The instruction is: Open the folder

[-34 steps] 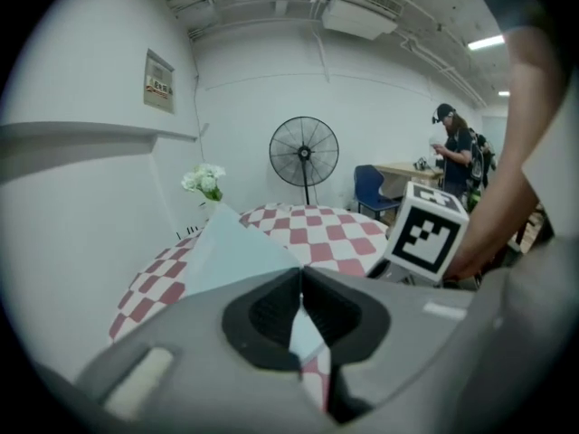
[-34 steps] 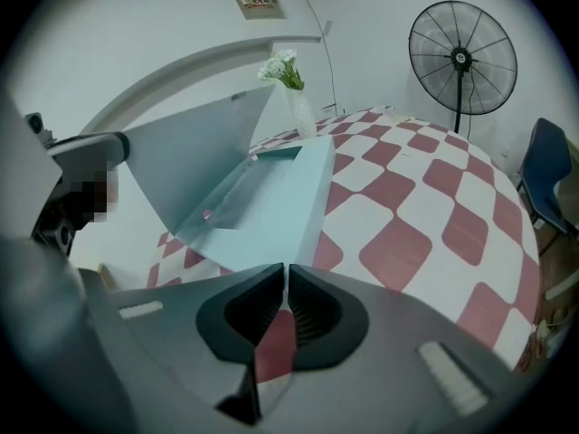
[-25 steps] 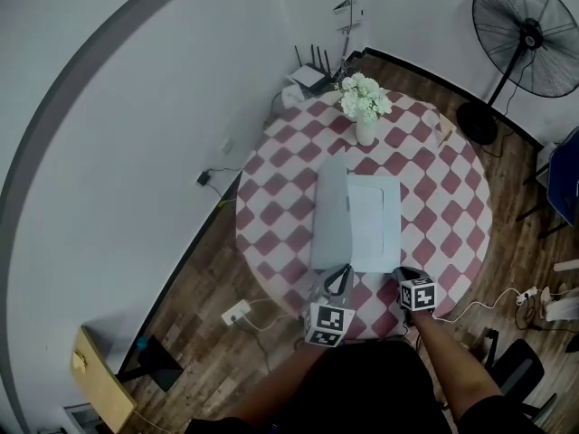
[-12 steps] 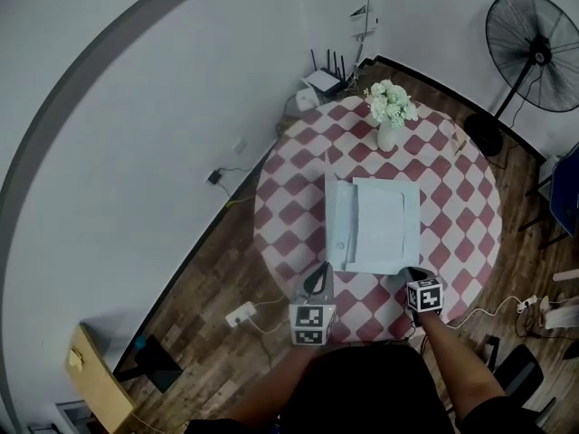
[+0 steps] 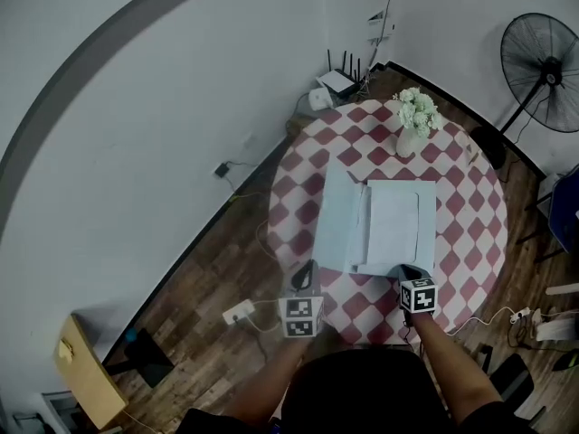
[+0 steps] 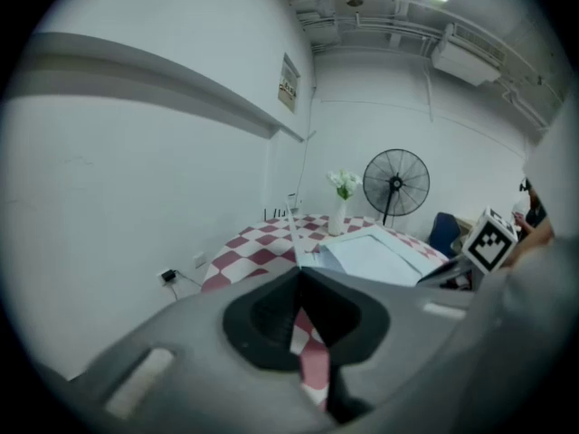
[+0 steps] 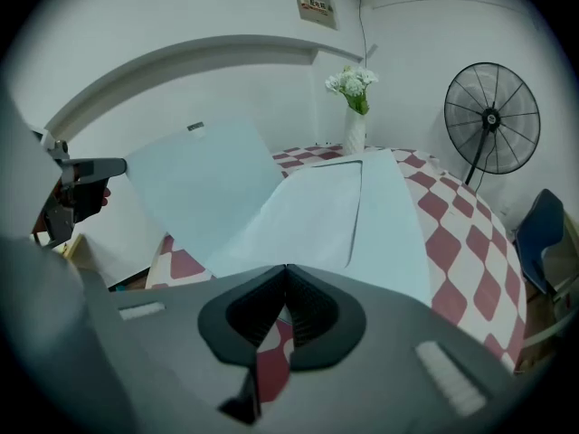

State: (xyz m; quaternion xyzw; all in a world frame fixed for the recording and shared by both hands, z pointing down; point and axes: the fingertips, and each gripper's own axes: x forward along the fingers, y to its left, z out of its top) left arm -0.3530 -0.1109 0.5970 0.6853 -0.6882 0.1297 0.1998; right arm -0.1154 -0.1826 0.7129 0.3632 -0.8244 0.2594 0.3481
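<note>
The pale blue folder (image 5: 380,226) lies open on the round checkered table (image 5: 303,188). Its cover (image 5: 337,220) is swung out to the left, and in the right gripper view the cover (image 7: 204,183) still stands tilted off the white pages (image 7: 312,215). My left gripper (image 5: 303,277) is shut and empty, off the cover's near left corner at the table's edge. In its own view the left gripper (image 6: 300,274) has the folder (image 6: 375,256) ahead to the right. My right gripper (image 5: 409,274) is at the folder's near edge, and its own view shows the right gripper (image 7: 286,268) with jaws together.
A vase of white flowers (image 5: 412,120) stands at the table's far side. A standing fan (image 5: 547,52) is at the far right, a router (image 5: 339,80) by the wall, a power strip (image 5: 237,313) and cables on the wooden floor at left.
The folder's cover has swung over from upright to open on the left. My left gripper has drawn away to the left of it. The right gripper stays by the near edge.
</note>
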